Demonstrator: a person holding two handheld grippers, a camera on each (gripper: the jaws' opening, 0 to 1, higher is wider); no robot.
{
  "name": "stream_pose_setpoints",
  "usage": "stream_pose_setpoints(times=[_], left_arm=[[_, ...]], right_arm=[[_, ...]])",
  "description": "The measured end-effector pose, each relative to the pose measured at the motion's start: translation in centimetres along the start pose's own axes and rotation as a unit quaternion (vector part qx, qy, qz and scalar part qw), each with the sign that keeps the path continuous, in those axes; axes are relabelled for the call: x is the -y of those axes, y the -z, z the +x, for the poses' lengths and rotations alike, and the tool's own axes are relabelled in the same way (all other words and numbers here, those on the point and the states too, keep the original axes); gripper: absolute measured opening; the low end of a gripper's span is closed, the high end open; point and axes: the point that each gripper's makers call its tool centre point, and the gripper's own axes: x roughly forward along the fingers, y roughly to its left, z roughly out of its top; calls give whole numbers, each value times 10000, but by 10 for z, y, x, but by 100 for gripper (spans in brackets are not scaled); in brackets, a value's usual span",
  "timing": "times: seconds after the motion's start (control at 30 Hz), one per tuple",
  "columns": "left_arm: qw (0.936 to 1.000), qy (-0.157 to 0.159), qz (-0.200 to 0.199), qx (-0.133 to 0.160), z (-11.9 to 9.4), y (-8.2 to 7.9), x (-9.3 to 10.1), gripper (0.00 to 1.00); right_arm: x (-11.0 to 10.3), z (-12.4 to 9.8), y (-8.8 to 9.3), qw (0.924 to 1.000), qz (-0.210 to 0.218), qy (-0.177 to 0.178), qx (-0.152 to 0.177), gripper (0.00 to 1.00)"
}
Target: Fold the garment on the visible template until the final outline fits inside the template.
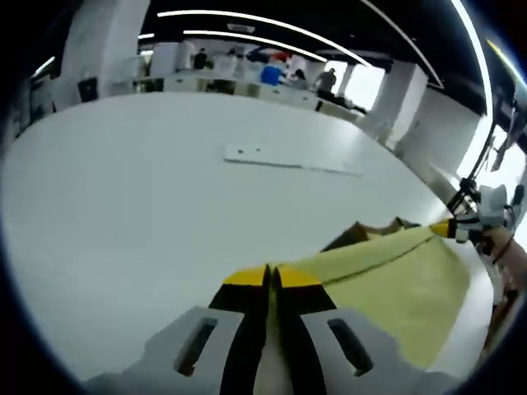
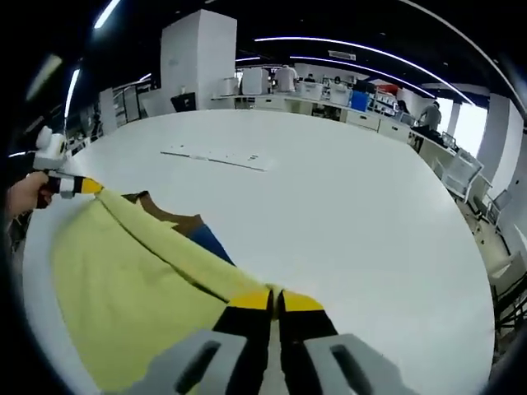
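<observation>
A yellow garment (image 1: 395, 280) lies on the white table (image 1: 123, 206), one edge pulled taut between both grippers. My left gripper (image 1: 272, 276) is shut on one end of that edge, and my right gripper (image 1: 451, 228) pinches the far end. In the right gripper view the same garment (image 2: 123, 288) spreads to the left, with my right gripper (image 2: 276, 300) shut on its near corner and my left gripper (image 2: 82, 187) shut on the far corner. Brown fabric (image 2: 177, 220) and a blue patch (image 2: 212, 243) show from under the raised edge; the brown fabric (image 1: 362, 233) also shows in the left gripper view.
A thin pale strip (image 1: 288, 159) lies flat on the table beyond the garment, and the same strip (image 2: 216, 158) shows in the right gripper view. A hand (image 2: 25, 197) holds the left gripper. Desks, pillars and people stand far behind; chairs (image 2: 461, 177) sit off the table's right side.
</observation>
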Motion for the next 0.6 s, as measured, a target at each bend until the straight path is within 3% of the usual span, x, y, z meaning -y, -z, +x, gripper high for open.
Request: stream_pose_setpoints(times=[0.1, 0.2, 0.3, 0.4, 0.6], left_arm=[[9987, 139, 497, 57, 0, -1, 2, 1], [9985, 295, 451, 102, -2, 2, 6, 3], [9969, 521, 480, 338, -7, -6, 8, 10], [9937, 641, 814, 431, -13, -10, 10, 22], [9799, 798, 1801, 300, -24, -4, 15, 30]], right_arm=[[-4, -4, 0, 9998, 193, -87, 25, 0], [0, -4, -1, 9992, 358, -153, 46, 6], [1, -7, -5, 9991, 343, -225, 124, 18], [-4, -14, -8, 9991, 113, -377, 179, 24], [-5, -19, -4, 9978, -426, -494, 133, 28]])
